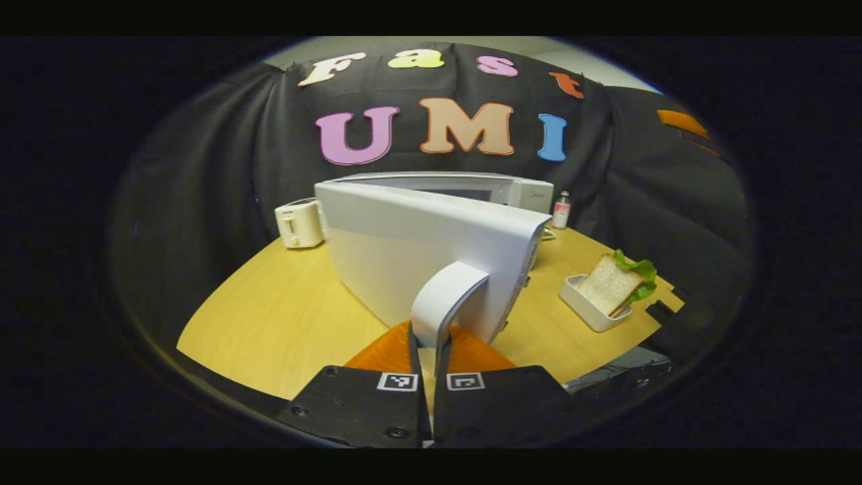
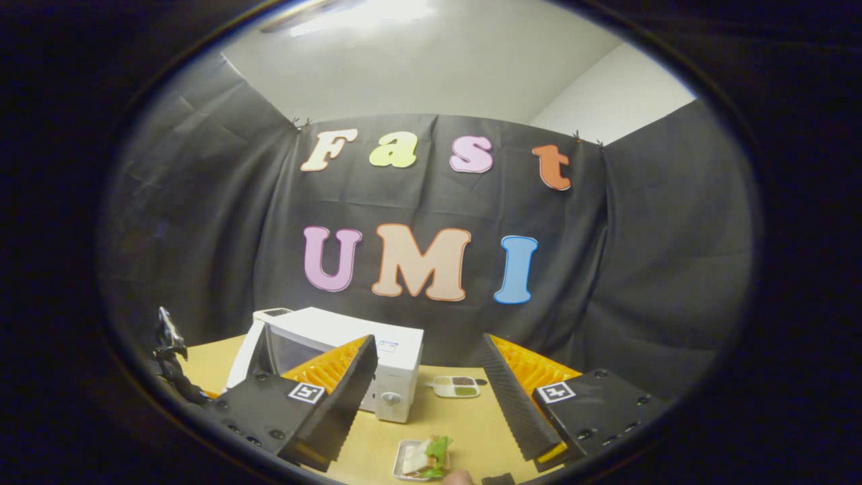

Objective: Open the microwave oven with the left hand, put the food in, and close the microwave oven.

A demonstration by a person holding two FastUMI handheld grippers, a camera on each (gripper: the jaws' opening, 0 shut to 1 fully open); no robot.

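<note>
Your left gripper (image 1: 429, 350) is clenched on the door handle (image 1: 444, 296), both fingers pressing its lower end. That grip is what lets you swing the microwave door (image 1: 431, 249). The door stands partly open, its outer face turned toward the left gripper view, with the microwave (image 1: 471, 185) body behind it.

To the right of the door, a sandwich (image 1: 616, 283) with lettuce leans in a white tray (image 1: 586, 306) on the wooden table (image 1: 283, 316). It sits near the opening, probably so that your other hand can reach it easily.

Your right gripper (image 2: 431, 397) hangs released, fingers spread wide and holding nothing, above the sandwich, ready to descend on it.

Farther back, a toaster (image 1: 300, 223) stands left of the microwave and a small bottle (image 1: 561, 209) right of it. A divided dish (image 2: 456, 386) lies beside the microwave.

Judgement: the opening step is under way; the food is not yet picked up.
</note>
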